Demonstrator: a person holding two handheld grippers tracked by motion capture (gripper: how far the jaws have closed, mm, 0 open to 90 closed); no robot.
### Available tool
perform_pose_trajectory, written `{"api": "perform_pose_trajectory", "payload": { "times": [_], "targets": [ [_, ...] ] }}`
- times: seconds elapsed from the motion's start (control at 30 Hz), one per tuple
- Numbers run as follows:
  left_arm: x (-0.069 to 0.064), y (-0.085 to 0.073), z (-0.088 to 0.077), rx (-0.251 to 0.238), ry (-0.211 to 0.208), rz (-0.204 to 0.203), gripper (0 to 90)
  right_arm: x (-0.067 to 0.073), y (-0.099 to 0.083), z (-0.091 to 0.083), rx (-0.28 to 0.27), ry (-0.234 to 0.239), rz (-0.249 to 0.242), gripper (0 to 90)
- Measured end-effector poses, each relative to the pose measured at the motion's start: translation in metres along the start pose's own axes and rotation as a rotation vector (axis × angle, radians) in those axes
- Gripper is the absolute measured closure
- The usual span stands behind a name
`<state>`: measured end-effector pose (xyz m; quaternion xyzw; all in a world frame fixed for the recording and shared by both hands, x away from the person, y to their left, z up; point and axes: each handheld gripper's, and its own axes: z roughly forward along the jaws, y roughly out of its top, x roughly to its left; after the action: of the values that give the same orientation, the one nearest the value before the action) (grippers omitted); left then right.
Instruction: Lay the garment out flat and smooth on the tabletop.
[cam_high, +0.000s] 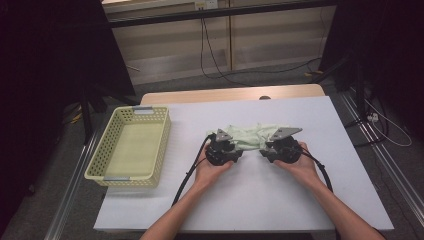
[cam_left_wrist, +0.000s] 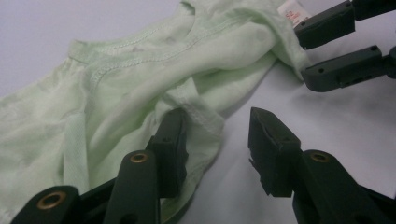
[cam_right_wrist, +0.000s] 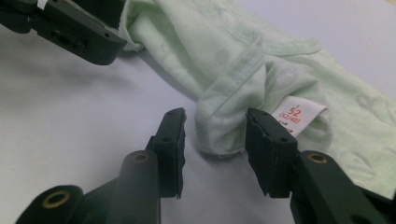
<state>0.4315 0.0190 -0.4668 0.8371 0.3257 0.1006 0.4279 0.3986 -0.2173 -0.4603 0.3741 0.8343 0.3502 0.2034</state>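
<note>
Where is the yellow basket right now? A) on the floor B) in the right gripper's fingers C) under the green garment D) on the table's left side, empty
D: the yellow basket sits empty at the white table's left, apart from the green garment.

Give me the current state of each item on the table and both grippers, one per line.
Light green garment: crumpled on the white table, size tag exposed.
Yellow basket: upright, empty, left of the garment.
Left gripper: open, jaws straddling a garment edge.
Right gripper: open, jaws around a bunched fold beside the tag.
</note>
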Motion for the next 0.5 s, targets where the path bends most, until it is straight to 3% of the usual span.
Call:
{"api": "perform_pose_trajectory", "payload": {
  "times": [0.13, 0.2, 0.27, 0.5],
  "targets": [
    [0.001, 0.003, 0.004, 0.012, 0.031, 0.002, 61.4, 0.001, 0.000, 0.005, 0.003, -0.003, -0.003, 64.4],
    [0.003, 0.004, 0.005, 0.016, 0.034, -0.011, 70.2, 0.000, 0.000, 0.004, 0.006, -0.033, -0.011, 77.2],
    [0.006, 0.005, 0.002, 0.003, 0.027, -0.038, 82.1, -0.003, 0.000, 0.001, -0.004, -0.029, 0.007, 84.1],
    [0.009, 0.009, -0.015, 0.019, 0.006, 0.024, 86.4, -0.015, 0.000, -0.015, -0.061, -0.043, 0.060, 88.6]
  ]
}}
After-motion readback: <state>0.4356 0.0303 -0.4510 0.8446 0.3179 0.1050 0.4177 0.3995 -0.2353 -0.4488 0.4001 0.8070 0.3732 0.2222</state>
